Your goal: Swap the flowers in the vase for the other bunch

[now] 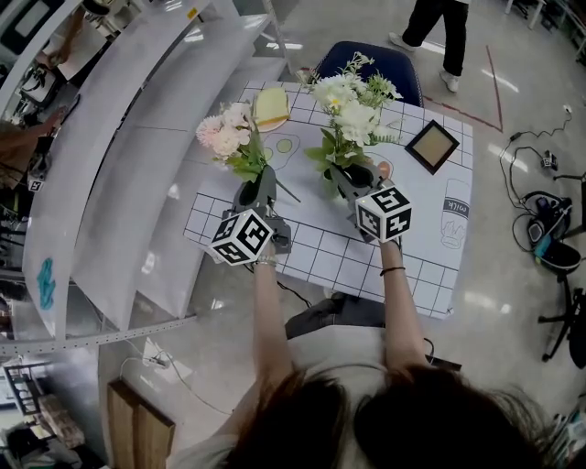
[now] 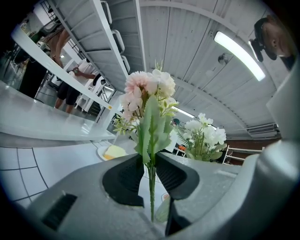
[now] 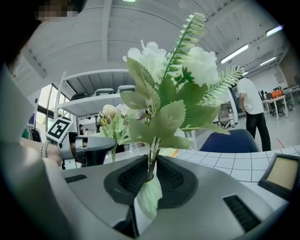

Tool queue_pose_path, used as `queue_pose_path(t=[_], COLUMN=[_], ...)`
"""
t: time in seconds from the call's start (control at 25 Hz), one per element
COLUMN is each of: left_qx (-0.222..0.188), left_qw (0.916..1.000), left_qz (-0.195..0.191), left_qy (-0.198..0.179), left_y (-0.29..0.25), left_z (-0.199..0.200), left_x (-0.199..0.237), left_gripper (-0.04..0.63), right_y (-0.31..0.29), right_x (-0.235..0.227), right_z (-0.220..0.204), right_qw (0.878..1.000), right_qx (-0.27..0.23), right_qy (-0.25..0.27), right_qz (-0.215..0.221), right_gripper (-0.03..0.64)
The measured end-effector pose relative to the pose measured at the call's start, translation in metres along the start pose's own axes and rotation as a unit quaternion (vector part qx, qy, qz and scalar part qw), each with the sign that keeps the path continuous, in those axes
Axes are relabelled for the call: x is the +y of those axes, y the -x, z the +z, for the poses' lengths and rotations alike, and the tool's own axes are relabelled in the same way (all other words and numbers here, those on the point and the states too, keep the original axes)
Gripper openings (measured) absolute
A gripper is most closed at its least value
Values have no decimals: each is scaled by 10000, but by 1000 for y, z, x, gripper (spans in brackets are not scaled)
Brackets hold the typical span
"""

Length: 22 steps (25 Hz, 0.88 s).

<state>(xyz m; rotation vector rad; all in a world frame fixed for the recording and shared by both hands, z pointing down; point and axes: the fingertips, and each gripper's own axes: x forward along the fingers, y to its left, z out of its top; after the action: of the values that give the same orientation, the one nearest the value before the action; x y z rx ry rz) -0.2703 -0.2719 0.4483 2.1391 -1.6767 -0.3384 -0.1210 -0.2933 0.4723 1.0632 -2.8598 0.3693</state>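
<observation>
A pink bunch of flowers (image 1: 224, 133) stands upright over the left of the checked tablecloth (image 1: 320, 247), its thin green stem pinched in my left gripper (image 1: 261, 190). In the left gripper view the stem of the pink bunch (image 2: 147, 89) runs down between the pads of the left gripper (image 2: 151, 164). My right gripper (image 1: 345, 179) is shut on the stems of a white bunch with fern leaves (image 1: 348, 105). In the right gripper view the white bunch (image 3: 173, 93) rises from the right gripper (image 3: 151, 171). A dark round shape (image 1: 360, 174) beside it may be the vase; I cannot tell.
On the table lie a yellow item on a plate (image 1: 271, 108) and a small picture frame (image 1: 432, 146). A blue chair (image 1: 366, 62) stands behind the table, and a person (image 1: 439, 27) beyond it. White shelving (image 1: 110, 165) runs along the left; cables and a stool (image 1: 554, 238) are at right.
</observation>
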Motion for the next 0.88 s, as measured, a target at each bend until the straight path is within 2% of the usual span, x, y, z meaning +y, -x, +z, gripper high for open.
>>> queue_pose_path(t=[0.88], left_qx=[136], left_qw=[9998], left_qz=[-88], left_qy=[112], left_y=[-4], left_z=[-14], left_x=[-6], left_gripper=[78], right_y=[2], right_x=[7], right_z=[-14], right_qw=[9998], right_qx=[189], right_qy=[75], right_qz=[93], right_gripper=[43])
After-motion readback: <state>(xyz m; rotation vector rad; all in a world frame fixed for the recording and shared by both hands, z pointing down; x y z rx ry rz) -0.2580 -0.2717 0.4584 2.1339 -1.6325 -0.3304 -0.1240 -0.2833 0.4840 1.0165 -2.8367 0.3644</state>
